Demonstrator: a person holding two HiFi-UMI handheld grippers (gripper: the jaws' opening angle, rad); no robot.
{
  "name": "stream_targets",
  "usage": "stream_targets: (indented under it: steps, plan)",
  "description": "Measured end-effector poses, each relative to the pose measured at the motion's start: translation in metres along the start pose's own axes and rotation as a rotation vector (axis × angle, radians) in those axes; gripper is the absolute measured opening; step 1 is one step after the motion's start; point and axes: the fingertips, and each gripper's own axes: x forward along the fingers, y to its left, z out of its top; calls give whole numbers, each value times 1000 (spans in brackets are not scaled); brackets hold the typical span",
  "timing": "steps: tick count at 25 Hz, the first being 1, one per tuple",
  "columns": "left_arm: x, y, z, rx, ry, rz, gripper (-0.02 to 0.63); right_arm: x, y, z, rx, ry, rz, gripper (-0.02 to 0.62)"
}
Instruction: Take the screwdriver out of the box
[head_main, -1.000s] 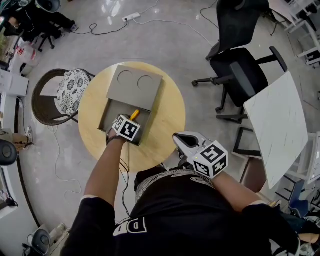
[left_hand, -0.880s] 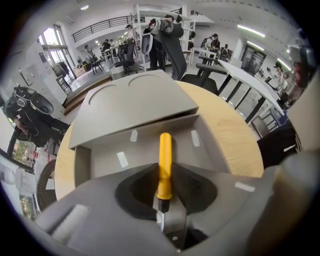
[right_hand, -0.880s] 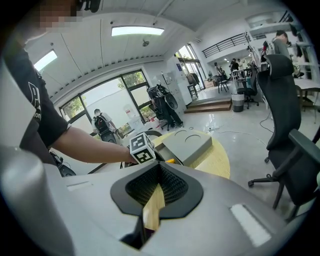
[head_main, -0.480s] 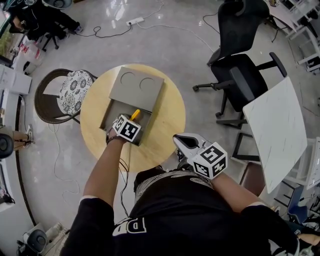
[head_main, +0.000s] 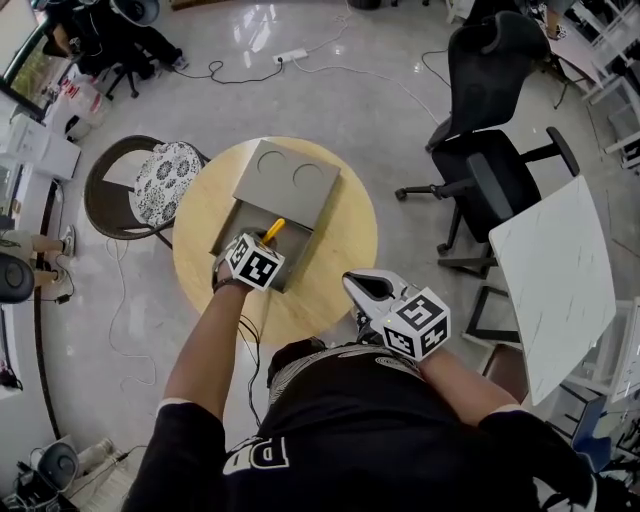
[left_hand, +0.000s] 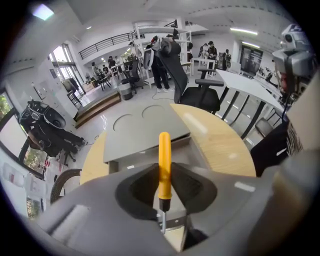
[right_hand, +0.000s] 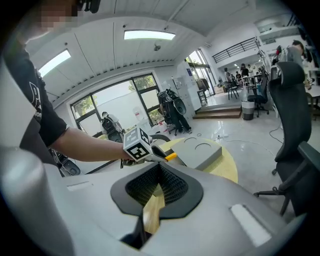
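Note:
My left gripper (head_main: 252, 262) is shut on the screwdriver (head_main: 272, 231), holding it by its orange handle over the open grey box (head_main: 232, 222) on the round wooden table (head_main: 340, 250). In the left gripper view the handle (left_hand: 164, 160) stands upright between the pads, its metal shaft pointing down toward me, and the box lid (left_hand: 145, 127) lies beyond. My right gripper (head_main: 372, 288) hovers near the table's front right edge, shut and empty. From the right gripper view (right_hand: 159, 167) I see the left gripper's marker cube (right_hand: 137, 144) and the orange handle tip (right_hand: 170, 156).
The lid with two round recesses (head_main: 288, 177) rests across the far end of the box. A chair with a patterned cushion (head_main: 165, 180) stands left of the table. At the right are a black office chair (head_main: 480, 150) and a white tabletop (head_main: 555, 260).
My left gripper has risen with the screwdriver, lifting it up from the box. The right gripper has stayed about where it was.

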Motion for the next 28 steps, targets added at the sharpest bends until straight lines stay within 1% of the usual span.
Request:
stream_targets:
  steps: [6, 14, 19, 24, 28]
  plan:
    - [-34, -1, 8, -30, -61, 36, 137, 1, 9, 6, -34, -16, 36, 1]
    - [-88, -18, 23, -93, -177, 45, 137, 7, 25, 21, -53, -40, 94, 0]
    - [-121, -30, 27, -180, -264, 56, 137, 12, 35, 37, -95, -52, 141, 0]
    - [-154, -37, 25, -287, -355, 57, 137, 17, 50, 48, -146, -54, 181, 0]
    - [-178, -37, 16, -374, -415, 67, 137, 22, 61, 54, -176, -53, 216, 0]
